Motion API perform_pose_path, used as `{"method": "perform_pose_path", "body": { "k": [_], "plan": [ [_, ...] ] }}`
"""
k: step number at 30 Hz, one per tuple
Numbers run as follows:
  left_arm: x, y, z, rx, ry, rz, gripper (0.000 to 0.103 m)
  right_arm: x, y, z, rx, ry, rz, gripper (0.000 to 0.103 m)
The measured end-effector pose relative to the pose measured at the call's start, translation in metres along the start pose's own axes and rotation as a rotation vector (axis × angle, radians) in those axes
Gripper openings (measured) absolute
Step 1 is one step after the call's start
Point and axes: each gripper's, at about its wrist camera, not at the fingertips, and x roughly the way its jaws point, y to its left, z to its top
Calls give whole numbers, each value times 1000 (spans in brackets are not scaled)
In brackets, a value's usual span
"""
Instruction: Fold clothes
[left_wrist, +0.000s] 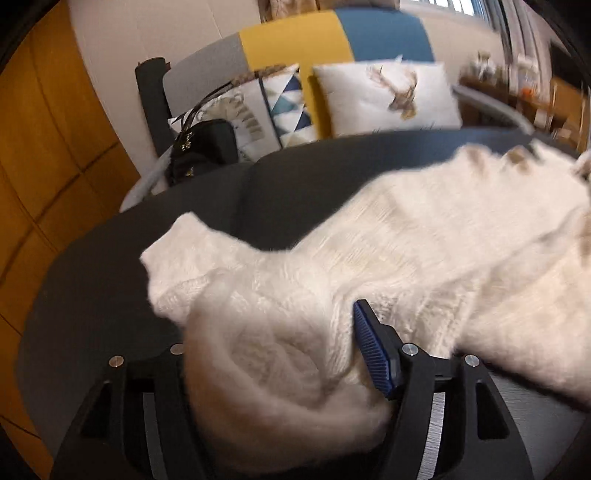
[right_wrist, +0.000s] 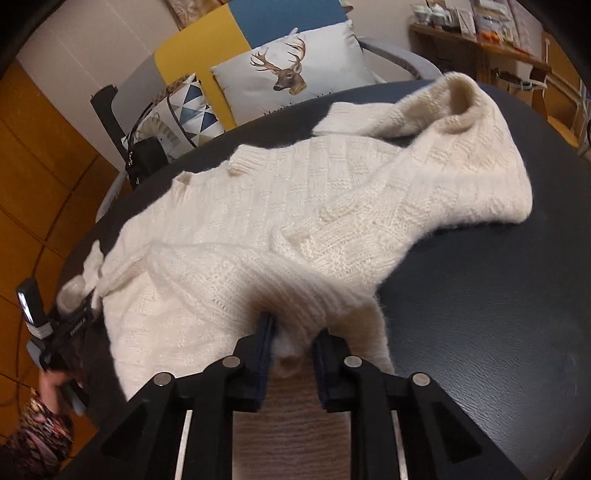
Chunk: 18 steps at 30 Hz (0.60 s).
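Dark round desk, matte and smooth. Spread across it, 1 fluffy cream knitted sweater, rumpled, with 1 sleeve reaching toward the far rim, touching the top.

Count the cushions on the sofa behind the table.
3 visible: the deer cushion at the middle, a triangle-patterned cushion left of it, and a pale printed cushion behind the black bag. More may be hidden by the table.
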Motion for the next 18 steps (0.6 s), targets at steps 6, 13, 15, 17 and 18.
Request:
{"method": "perform_pose_path", "body": {
  "k": [6, 13, 15, 17, 18],
  "plan": [
    [34, 22, 22, 34, -8, 62, 79, 19, 23, 8, -22, -21, -29, 16],
    [38, 44, 23, -84, 29, -23, 80, 21, 35, 21, -18, -30, -26, 20],
    [29, 50, 19, -131, 19, -61, 80, 13, 31, 18, 12, -40, 18, 26],
    [14, 58, 12, -187, -2, -109, 80, 9, 29, 16, 55, -54, 68, 28],
    [6, 60, 8, -215, -11, -130, 80, 7, 28, 15, 76, -61, 93, 28]
  ]
}}
